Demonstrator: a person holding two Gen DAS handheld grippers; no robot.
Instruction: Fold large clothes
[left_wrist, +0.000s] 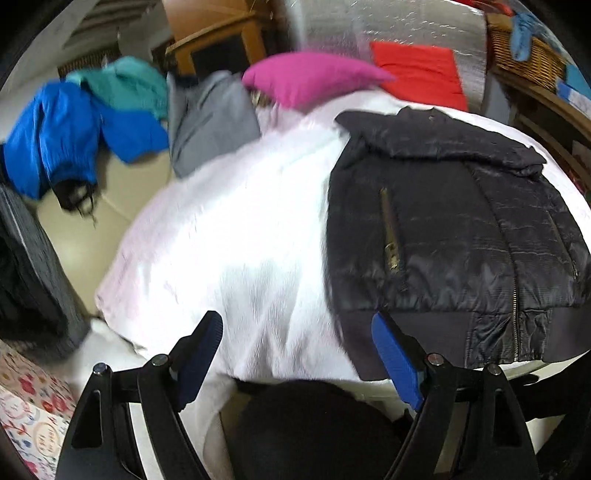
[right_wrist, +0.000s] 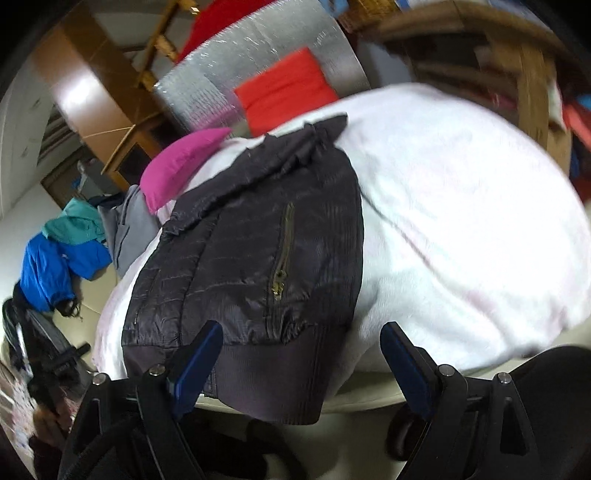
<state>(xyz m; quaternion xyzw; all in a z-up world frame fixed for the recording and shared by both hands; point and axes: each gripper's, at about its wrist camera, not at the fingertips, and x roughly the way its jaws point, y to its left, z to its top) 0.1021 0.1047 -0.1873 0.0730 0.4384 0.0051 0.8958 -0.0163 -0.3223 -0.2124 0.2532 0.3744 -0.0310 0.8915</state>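
Observation:
A black quilted jacket (left_wrist: 454, 236) lies flat on a table covered with a white cloth (left_wrist: 229, 243), sleeves folded in, ribbed hem toward me. It also shows in the right wrist view (right_wrist: 251, 258), its hem hanging over the near table edge. My left gripper (left_wrist: 299, 332) is open and empty, above the cloth just left of the jacket's hem corner. My right gripper (right_wrist: 301, 343) is open and empty, above the jacket's hem at its right corner, not touching it.
A pink cushion (left_wrist: 314, 77) and a red cushion (left_wrist: 421, 74) lie at the table's far side. Blue (left_wrist: 74, 133), teal (left_wrist: 125, 85) and grey (left_wrist: 210, 122) clothes are piled at the left. A wicker basket (left_wrist: 528, 55) and wooden shelves (right_wrist: 528, 74) stand right.

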